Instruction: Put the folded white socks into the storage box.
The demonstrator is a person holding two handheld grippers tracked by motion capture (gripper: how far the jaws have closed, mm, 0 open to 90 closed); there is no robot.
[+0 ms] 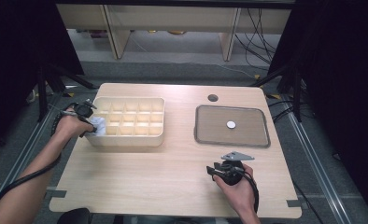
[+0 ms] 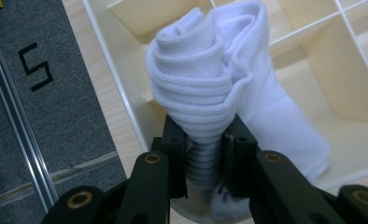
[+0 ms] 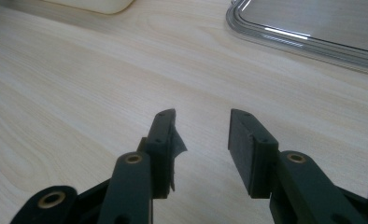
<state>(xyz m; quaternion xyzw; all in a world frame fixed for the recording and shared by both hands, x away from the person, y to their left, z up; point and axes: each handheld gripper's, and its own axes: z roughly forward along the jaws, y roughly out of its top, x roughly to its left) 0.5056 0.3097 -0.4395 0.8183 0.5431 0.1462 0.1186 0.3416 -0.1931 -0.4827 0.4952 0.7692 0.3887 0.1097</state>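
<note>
**Rolled sock going into organizer cell**

Left gripper point(image 2: 204, 140) pinches the rolled white sock point(image 2: 210, 79) at its lower end, jaws narrow and tight on the fabric. The sock hangs over the near-left corner cell of the cream divider box point(image 1: 126, 140), loose tail draped inside. To do it well: lower straight into one cell, keep the roll intact, clear the partition walls, release only once seated. Right gripper point(image 3: 201, 140) rests wide and empty on the table point(image 1: 149, 177), near the tray point(image 1: 232, 140).
</note>
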